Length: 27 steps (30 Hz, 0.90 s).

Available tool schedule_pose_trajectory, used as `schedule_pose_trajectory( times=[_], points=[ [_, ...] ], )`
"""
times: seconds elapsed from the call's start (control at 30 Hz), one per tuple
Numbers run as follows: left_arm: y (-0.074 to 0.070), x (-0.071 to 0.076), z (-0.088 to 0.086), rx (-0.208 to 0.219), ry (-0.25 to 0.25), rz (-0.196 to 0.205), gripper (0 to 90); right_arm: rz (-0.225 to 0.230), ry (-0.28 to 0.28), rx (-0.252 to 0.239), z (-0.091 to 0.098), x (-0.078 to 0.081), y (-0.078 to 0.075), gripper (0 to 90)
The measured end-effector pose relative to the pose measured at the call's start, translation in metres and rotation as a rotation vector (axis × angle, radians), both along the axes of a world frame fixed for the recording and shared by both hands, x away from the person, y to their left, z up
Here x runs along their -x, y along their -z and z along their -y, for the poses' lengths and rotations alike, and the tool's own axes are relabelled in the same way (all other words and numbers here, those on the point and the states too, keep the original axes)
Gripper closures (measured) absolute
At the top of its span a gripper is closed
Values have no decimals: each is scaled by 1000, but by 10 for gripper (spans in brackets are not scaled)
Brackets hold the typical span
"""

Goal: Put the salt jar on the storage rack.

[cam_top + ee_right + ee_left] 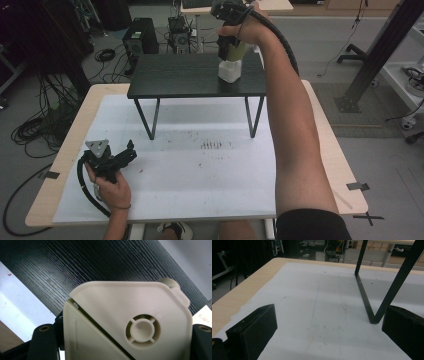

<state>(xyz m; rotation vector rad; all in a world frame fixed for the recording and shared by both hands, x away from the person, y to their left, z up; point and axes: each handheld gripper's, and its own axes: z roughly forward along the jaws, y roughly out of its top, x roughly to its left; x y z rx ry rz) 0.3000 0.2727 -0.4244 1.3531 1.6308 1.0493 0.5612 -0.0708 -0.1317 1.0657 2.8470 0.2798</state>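
Holding the jug (pixel 125 322) clamped in my right tool (pixel 231 47) on the black shelf (pixel 190 75), I should lower squarely before letting go; left tool (pixel 117 157) gapes wide on the table (pixel 200 170).

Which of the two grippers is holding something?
The right gripper, shut on the cream container over the black shelf. The left gripper is open and holds nothing.
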Motion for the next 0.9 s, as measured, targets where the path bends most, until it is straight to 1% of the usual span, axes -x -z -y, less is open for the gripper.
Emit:
schedule_pose_trajectory(
  times=[0.9],
  points=[
    [0, 0, 0, 3, 1, -1, 2, 0, -3, -6, 1, 0, 0, 296]
  ],
)
